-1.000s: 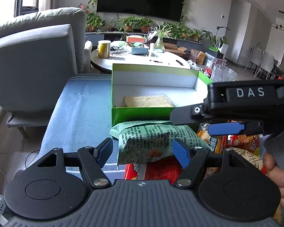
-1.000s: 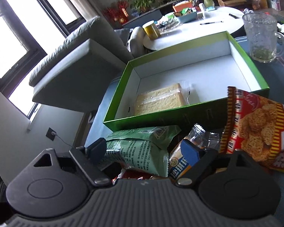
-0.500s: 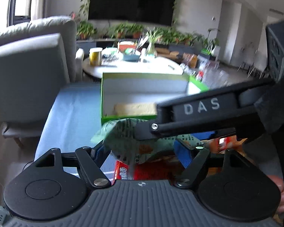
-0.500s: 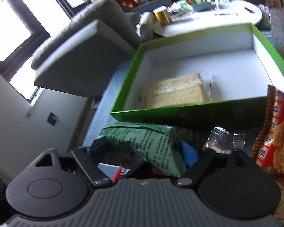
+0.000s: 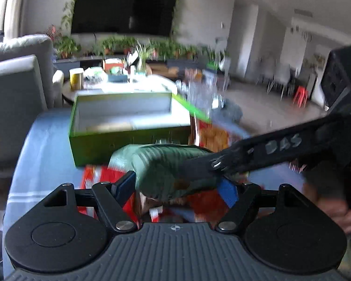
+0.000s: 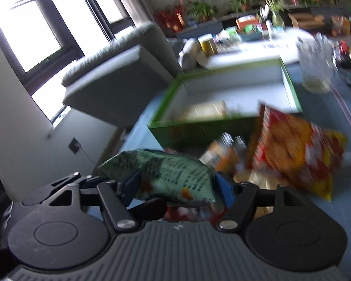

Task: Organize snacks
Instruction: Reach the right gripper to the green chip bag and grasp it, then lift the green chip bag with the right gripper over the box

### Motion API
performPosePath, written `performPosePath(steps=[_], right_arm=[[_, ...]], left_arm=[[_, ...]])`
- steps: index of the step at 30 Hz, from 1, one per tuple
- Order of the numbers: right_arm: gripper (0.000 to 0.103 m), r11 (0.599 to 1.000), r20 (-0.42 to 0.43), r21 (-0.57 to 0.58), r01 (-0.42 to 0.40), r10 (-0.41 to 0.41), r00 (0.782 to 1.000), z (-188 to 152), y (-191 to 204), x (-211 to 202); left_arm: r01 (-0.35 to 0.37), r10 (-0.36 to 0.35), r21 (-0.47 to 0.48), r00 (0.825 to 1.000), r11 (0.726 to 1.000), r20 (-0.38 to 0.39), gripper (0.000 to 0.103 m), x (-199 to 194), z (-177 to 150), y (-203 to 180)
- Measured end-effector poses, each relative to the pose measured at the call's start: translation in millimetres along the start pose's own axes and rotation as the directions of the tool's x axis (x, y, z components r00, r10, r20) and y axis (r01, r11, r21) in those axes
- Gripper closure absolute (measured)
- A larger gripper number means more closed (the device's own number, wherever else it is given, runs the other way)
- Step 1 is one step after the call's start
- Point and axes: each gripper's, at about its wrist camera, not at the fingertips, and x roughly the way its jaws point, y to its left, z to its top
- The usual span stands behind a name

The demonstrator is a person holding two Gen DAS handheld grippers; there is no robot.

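Right wrist view: right tongs (image 6: 177,185) just closing and left tongs (image 5: 175,187) just opening, both gripping green bag (image 6: 166,175) before box rim (image 6: 194,130).

Both the left gripper (image 5: 177,185) and right gripper (image 6: 177,185) have jaws pinching one bag.

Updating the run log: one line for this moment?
left gripper: on green bag | right gripper: closing on bag | green box: ahead
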Motion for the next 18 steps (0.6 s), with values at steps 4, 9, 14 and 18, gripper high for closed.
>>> performPosePath(steps=[4, 9, 14, 18], right_arm=[[0.025, 0.995, 0.025, 0.062, 0.084, -0.085, 0.996, -8, -21, -11], [0.025, 0.992, 0.094, 0.091, 0.086, -0.095, 0.991, -7, -28, -25], [0.025, 0.994, 0.087, 0.092, 0.056, -0.065, 0.994, -11, -27, -18], [0.025, 0.992, 0.076, 0.124, 0.020, -0.030, 0.997, -11, -29, -12]], left_arm=[[-0.010, 0.008, -0.046, 1.000, 0.999, -0.024, 0.033, -2, -6, 7], [-0.032, 0.035, -0.082, 0.999, 0.996, 0.030, 0.033, -18, 2, 15], [-0.039, 0.042, -0.135, 0.999, 0.990, 0.017, 0.032, -12, 6, 26], [-0.040, 0.035, -0.270, 0.999, 0.962, -0.024, 0.032, 0, 3, 44]])
